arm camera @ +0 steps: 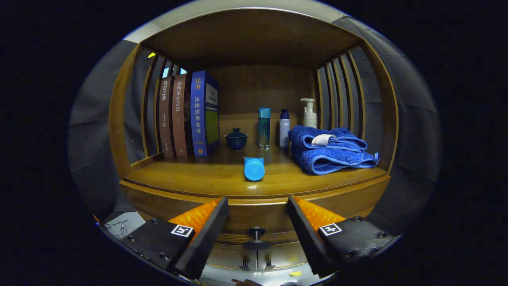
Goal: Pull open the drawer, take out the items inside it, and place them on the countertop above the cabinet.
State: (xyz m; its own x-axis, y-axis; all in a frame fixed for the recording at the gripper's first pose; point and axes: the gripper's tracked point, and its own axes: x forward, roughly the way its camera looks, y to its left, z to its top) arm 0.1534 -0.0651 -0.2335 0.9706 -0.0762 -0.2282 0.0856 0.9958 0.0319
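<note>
Knob of the drawer (256,231) sits between the two fingers and a little below their tips, its stem pointing straight back toward the camera. The drawer front (238,217) runs crosswise behind the fingers and looks flush with the cabinet, so its inside is hidden. The gripper (258,200) is spread wide, holds nothing and touches neither knob nor wood; both tips stand just short of the cabinet's front edge.

Above that edge is the countertop (190,174), a smooth, glossy wooden shelf boxed in by slatted sides and a low roof. A blue cylinder (254,168) lies on its side near the front edge, dead ahead of the fingers, its long axis running front to back with its round end toward them.

Beyond it stand a dark lidded cup (236,139), a teal bottle (264,127) and a white bottle (284,129), with books (186,115) upright at one side and a folded blue towel (329,149) and a pump bottle (309,113) at the other.

A closed drawer with the cylinder on top fits either a drawer yet to be pulled or one emptied and pushed shut.
</note>
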